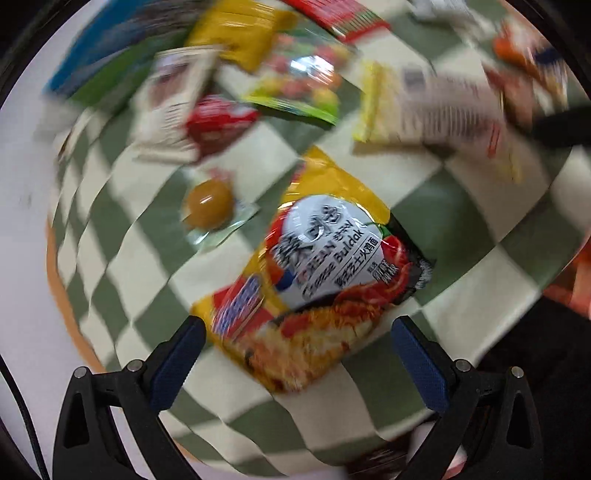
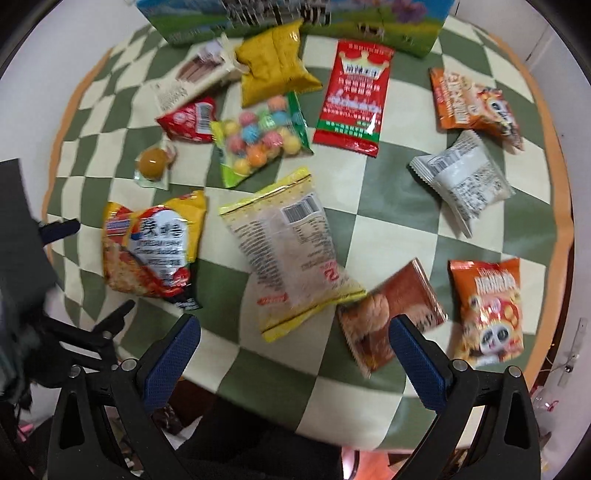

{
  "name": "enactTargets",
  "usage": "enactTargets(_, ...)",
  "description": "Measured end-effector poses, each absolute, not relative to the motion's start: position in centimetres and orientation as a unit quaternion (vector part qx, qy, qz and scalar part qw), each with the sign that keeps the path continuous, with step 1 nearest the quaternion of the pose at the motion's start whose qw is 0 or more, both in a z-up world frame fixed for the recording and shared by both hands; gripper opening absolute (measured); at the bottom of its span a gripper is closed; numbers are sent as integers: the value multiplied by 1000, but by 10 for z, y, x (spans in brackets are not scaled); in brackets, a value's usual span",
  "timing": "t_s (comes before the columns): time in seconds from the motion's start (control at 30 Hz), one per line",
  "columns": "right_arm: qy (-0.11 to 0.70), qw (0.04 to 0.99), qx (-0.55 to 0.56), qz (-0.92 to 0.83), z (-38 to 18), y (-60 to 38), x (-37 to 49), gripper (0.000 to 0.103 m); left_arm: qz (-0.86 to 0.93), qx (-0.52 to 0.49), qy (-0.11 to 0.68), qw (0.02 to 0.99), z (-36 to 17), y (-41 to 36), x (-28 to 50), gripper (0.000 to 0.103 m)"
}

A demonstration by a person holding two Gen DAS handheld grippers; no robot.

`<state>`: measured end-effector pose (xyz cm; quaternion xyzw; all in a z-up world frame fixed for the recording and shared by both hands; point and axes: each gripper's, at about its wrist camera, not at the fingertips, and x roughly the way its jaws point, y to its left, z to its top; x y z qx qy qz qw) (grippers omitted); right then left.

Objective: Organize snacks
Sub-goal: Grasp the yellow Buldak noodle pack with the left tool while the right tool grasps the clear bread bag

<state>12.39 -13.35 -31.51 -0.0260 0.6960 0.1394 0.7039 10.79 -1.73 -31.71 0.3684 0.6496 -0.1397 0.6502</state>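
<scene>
Several snack packs lie on a green-and-cream checked cloth (image 2: 388, 192). My left gripper (image 1: 295, 354) is open, its blue-padded fingers on either side of the near end of a yellow Cheese Buldak noodle pack (image 1: 325, 266), which also shows in the right wrist view (image 2: 151, 247). My right gripper (image 2: 295, 354) is open and empty above the table's near edge, just short of a pale yellow pack (image 2: 291, 251) and a brown cake pack (image 2: 388, 310).
A wrapped round candy (image 2: 152, 162), a bag of coloured balls (image 2: 262, 136), a red sachet (image 2: 352, 98), a mustard bag (image 2: 275, 62), a white pack (image 2: 461, 181) and two orange packs (image 2: 487, 310) lie around. A blue-green box (image 2: 295, 18) stands at the back.
</scene>
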Motion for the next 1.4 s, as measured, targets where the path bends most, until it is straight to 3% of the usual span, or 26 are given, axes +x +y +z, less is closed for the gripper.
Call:
enactTargets(0.2,710,689,-29,143,-343,-133,138,103,-175,437,655,592,-362,-30,111,102)
enactTargets(0.33,712,686,-31,146,-351,-132,144,102,-151,345,662,648,-339,-25,134,80)
enactTargets(0.4,713,685,-29,148,-354,-130,149,102,-118,263,683,671,-325,-10,151,76)
enactTargets(0.57,718,678,-22,154,-371,-121,171,98,-16,72,715,695,-314,42,178,77)
enactTargets(0.73,733,663,-18,148,-401,-108,194,90,48,-41,717,694,-312,101,188,87)
enactTargets(0.83,747,647,38,145,-416,-107,201,69,54,-40,728,683,-317,122,199,95)
enactTargets(1.07,775,606,113,136,-422,-96,201,70,-18,67,757,650,-318,114,223,97)
enactTargets(1.13,776,609,93,134,-421,-89,203,78,-45,74,763,641,-324,122,225,97)
enactTargets(1.23,776,615,67,125,-422,-80,207,79,-49,53,751,657,-314,145,214,93)
enactTargets(1.27,778,613,64,122,-425,-77,209,77,-39,35,748,662,-308,154,210,87)
enactTargets(1.4,762,641,59,73,-431,-62,211,65,13,-53,750,659,-284,188,169,87)
